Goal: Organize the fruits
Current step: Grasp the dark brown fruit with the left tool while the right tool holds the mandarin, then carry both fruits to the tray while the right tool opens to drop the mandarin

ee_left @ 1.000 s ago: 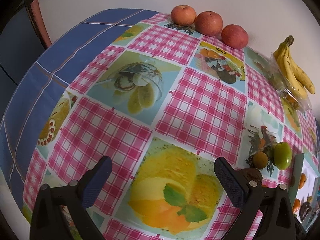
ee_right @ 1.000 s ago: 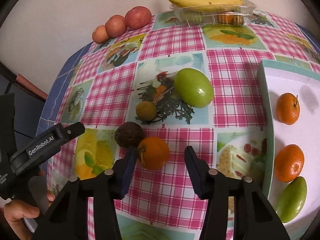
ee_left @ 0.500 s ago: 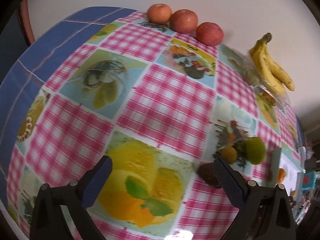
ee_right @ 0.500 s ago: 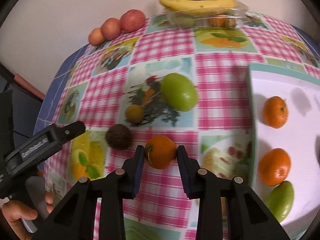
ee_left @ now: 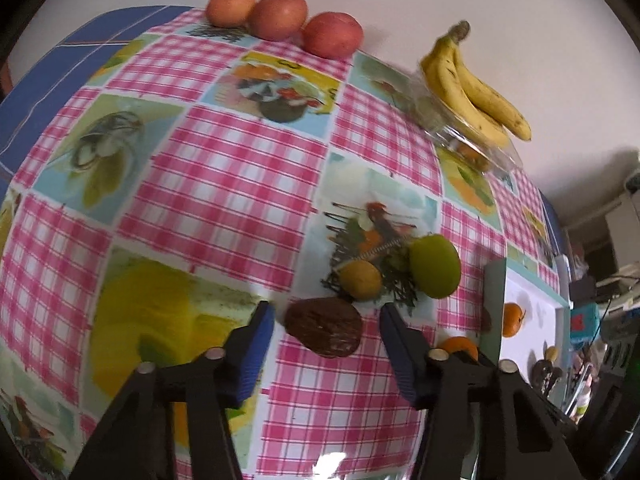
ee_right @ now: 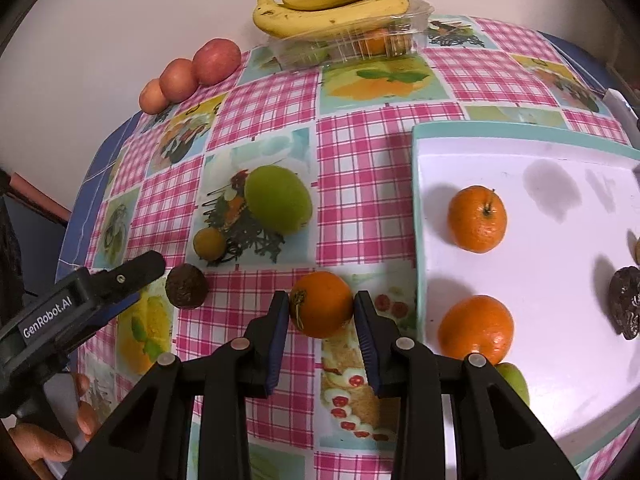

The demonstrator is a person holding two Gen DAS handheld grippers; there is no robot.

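Clamping the orange (ee_right: 322,305), the right gripper (ee_right: 321,312) sat just left of the tray (ee_right: 520,140); the left gripper (ee_left: 326,330), just narrowed, loosely straddled the brown fruit (ee_left: 324,333).

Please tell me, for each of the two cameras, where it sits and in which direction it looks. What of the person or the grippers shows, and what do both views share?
Left wrist: sits on the left gripper, looking steeply down at the dark brown fruit between its fingers, which do not touch it; the jaws have just been closing.
Right wrist: sits on the right gripper, looking down at the orange it clamps; the left gripper and a hand show.
Shared: bananas, apples, green fruit, white tray.
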